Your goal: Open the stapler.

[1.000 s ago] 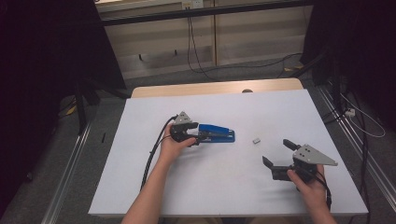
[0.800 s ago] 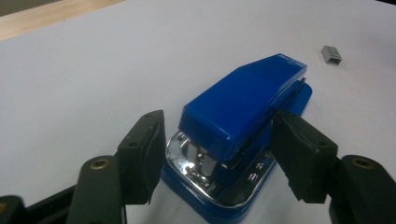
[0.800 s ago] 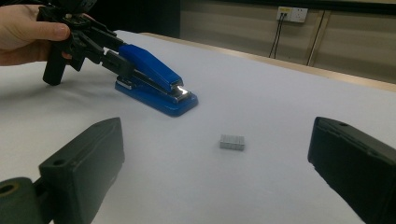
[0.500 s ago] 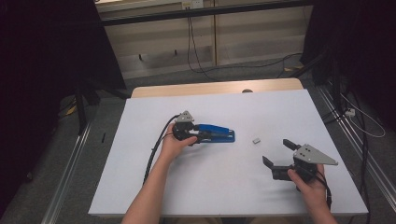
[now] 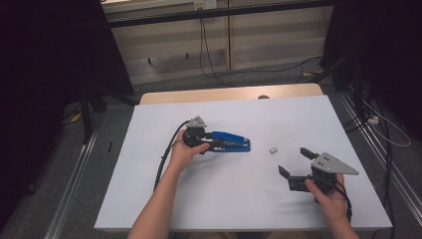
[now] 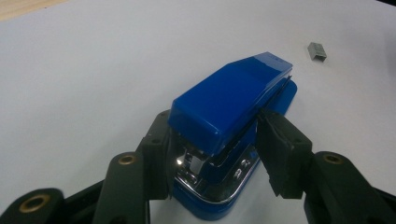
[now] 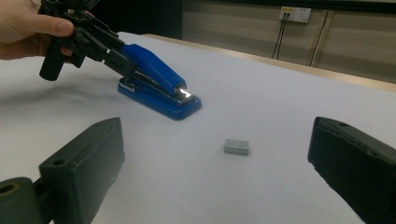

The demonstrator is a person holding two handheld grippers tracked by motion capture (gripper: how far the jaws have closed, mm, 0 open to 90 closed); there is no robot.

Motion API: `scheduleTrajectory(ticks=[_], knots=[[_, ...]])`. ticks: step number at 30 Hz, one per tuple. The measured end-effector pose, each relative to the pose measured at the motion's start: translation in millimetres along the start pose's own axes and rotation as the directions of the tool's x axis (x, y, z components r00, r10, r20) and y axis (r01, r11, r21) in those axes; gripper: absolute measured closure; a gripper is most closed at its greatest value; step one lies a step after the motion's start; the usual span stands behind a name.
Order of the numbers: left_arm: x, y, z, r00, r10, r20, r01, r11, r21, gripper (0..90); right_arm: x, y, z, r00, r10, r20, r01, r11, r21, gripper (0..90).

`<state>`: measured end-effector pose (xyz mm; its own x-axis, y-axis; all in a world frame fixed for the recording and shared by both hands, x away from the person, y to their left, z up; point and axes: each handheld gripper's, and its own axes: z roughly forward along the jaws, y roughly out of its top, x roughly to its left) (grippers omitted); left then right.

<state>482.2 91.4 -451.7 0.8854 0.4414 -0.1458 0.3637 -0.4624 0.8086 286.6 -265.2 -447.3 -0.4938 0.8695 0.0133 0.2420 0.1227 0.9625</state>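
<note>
High view: the blue stapler [image 5: 230, 143] lies mid-table on the white sheet [image 5: 149, 199]. The left gripper [image 5: 215, 144] has just been closing around its hinged rear; the right gripper [image 5: 294, 164] waits spread.

Left gripper view: the pads [image 6: 279, 151] pinch the stapler's sides. It looks stiff, fairly heavy and glossy, so the rear suits gripping.

Right gripper view: a loose block of staples [image 7: 236, 146] lies nearby, well clear.

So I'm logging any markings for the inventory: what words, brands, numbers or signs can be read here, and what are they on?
None can be read.
Blue stapler: plain top, no brand or print shows.
Block of staples: bare metal, no marking.
Wall socket: too small to tell any label.
Left gripper and right gripper: black jaws, no lettering shows.
</note>
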Motion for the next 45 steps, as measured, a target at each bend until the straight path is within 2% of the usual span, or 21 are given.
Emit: scheduleTrajectory(ticks=[8, 10, 13, 27, 32, 38, 40, 45], knots=[[0.4, 1.3, -1.7, 1.0000, -0.002, 0.007, 0.002, 1.0000, 0.005, 52.5, 2.1, 1.9, 3.1, 0.9999, -0.011, -0.009, 0.011, 1.000, -0.001, 3.2], [1.4, 1.1, -2.5, 1.0000, 0.003, 0.009, -0.003, 1.0000, 0.000, 53.2, 1.6, 2.3, 2.7, 0.9999, -0.008, -0.007, 0.008, 1.000, -0.004, 3.2], [2.6, 1.6, -4.8, 0.9998, -0.015, 0.010, 0.015, 0.9997, -0.022, 56.2, 0.7, 2.1, 2.2, 1.0000, -0.003, -0.006, 0.003, 1.000, -0.003, 3.2], [2.4, 2.4, -6.0, 0.9999, 0.005, 0.016, -0.005, 0.9999, -0.013, 56.5, 1.2, 1.8, 3.4, 0.9999, -0.007, -0.010, 0.007, 1.000, -0.001, 3.3], [3.1, 3.8, -8.0, 0.9997, -0.002, 0.024, 0.003, 0.9993, -0.038, 59.6, 1.5, 1.8, 3.6, 0.9999, -0.006, -0.010, 0.006, 1.000, 0.000, 3.3], [2.2, 6.2, -8.9, 0.9997, 0.010, 0.023, -0.010, 0.9994, -0.032, 57.6, 1.7, 1.9, 3.6, 0.9999, -0.005, -0.014, 0.005, 1.000, 0.000, 3.3], [2.3, 5.6, -7.5, 0.9995, 0.025, 0.019, -0.025, 0.9997, -0.009, 54.9, 1.7, 1.9, 3.6, 0.9999, -0.005, -0.015, 0.005, 1.000, 0.000, 3.3], [4.2, 4.5, -6.5, 0.9993, 0.009, 0.035, -0.008, 0.9996, -0.029, 53.8, 2.0, 1.9, 3.8, 0.9998, -0.007, -0.018, 0.007, 1.000, 0.001, 3.3]])
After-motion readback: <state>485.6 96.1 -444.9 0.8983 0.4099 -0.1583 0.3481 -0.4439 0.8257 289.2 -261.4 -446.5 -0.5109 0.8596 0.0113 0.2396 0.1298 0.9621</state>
